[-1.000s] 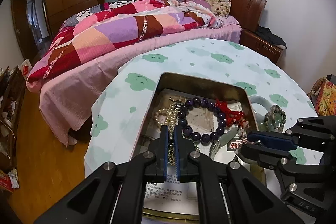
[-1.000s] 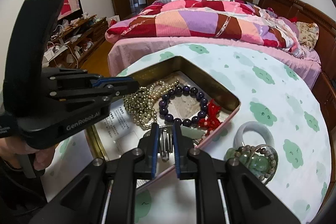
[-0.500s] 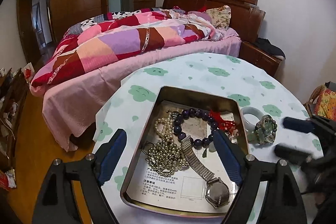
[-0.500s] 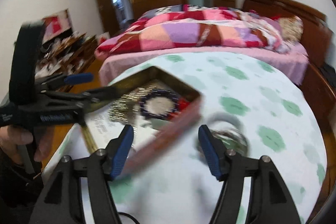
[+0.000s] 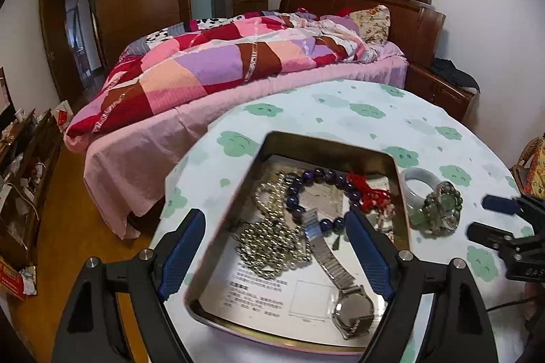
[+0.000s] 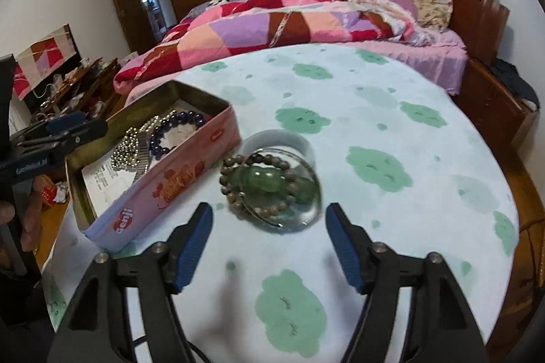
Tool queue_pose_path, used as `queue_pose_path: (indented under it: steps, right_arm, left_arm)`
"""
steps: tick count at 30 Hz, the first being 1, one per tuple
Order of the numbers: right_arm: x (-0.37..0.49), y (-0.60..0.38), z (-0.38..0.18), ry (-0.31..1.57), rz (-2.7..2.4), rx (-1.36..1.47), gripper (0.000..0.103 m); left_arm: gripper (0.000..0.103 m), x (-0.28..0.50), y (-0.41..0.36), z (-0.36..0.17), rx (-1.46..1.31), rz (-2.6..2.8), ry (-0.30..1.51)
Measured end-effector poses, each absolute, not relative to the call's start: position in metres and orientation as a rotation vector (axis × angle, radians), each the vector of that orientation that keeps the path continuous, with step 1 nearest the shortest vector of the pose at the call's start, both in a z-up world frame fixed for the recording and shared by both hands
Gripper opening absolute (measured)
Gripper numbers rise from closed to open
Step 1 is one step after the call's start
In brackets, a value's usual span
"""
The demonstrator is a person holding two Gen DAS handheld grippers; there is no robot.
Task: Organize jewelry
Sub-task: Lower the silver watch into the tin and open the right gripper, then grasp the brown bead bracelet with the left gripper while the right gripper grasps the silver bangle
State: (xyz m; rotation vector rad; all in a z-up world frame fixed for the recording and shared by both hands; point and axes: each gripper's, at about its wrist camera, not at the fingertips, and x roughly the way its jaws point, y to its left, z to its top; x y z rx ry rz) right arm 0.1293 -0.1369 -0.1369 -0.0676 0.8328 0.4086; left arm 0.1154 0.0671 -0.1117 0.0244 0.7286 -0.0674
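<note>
From the left wrist view, the left gripper (image 5: 276,252) hangs above the tin (image 5: 396,172) with its jaws spread wide and nothing between them. Inside the tin lie a heap of pearly bead chain (image 5: 272,238), a purple bead bracelet (image 5: 306,189) with a red tassel (image 5: 369,192), and a metal-band watch (image 5: 351,308) whose face sits near the front wall, all on a printed paper liner. Just outside the tin's right wall, on the cloud-patterned tablecloth (image 5: 357,111), sit a pale bangle (image 5: 420,180) and a green-stone bracelet cluster (image 5: 441,208); the right gripper (image 5: 490,216) enters from the edge beyond them. From the right wrist view, the right gripper (image 6: 269,242) is likewise wide open and empty, aimed at the cluster, which shows as a brown bead bracelet (image 6: 259,184) and green stones lying on a clear glassy ring (image 6: 306,209), touching the pale bangle (image 6: 293,141) behind it, with the tin (image 6: 177,182) just to the left. The loose pieces look like what remains to be gathered. The risk, as I judge it, is that the stacked items overlap: closing on the pile could catch only one strand and drag or scatter the rest, the smooth glassy ring could squirt from the pads, and the bangle could be nudged toward the table edge.
</note>
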Motion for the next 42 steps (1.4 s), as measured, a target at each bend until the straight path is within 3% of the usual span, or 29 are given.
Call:
queue_pose_path:
  steps: [4, 12, 15, 17, 42]
  right_arm:
    - [0.141, -0.139, -0.14, 0.826, 0.394, -0.101, 0.087]
    - [0.164, -0.137, -0.151, 0.885, 0.448, -0.065, 0.088]
    - [0.164, -0.131, -0.157, 0.909, 0.444, -0.097, 0.083]
    - [0.163, -0.135, -0.158, 0.907, 0.416, -0.089, 0.07]
    - [0.123, -0.2, -0.143, 0.797, 0.301, 0.091, 0.069]
  left_arm:
    - [0.085, 0.115, 0.059, -0.117, 0.033, -0.085, 0.749]
    - [0.085, 0.113, 0.05, -0.119, 0.036, -0.109, 0.757]
    - [0.085, 0.112, 0.047, -0.118, 0.03, -0.116, 0.757]
    - [0.085, 0.112, 0.044, -0.118, 0.024, -0.128, 0.759]
    - [0.085, 0.126, -0.065, -0.113, 0.181, -0.298, 0.75]
